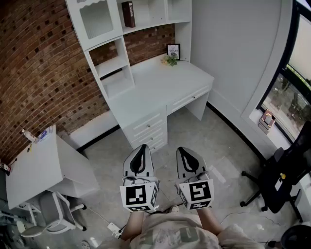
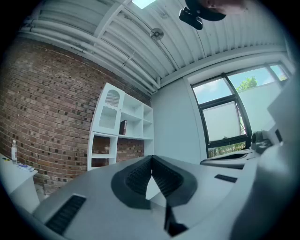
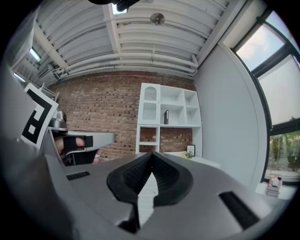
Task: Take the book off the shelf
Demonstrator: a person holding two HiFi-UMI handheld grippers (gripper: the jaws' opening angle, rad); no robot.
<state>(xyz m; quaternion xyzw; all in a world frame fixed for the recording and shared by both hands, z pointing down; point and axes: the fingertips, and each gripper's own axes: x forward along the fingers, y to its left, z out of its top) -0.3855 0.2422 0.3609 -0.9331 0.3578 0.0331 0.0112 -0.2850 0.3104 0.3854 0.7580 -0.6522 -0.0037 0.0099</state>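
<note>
A dark brown book stands upright on an upper shelf of the white shelf unit against the brick wall; the same book shows small in the left gripper view, and the book in the right gripper view too. My left gripper and right gripper hang side by side over the floor, far short of the desk. Both have their jaws shut with nothing between them.
A white desk with drawers runs under the shelves, carrying a small framed picture and a flower sprig. A second white table and grey chair stand at left. A black office chair sits by the window at right.
</note>
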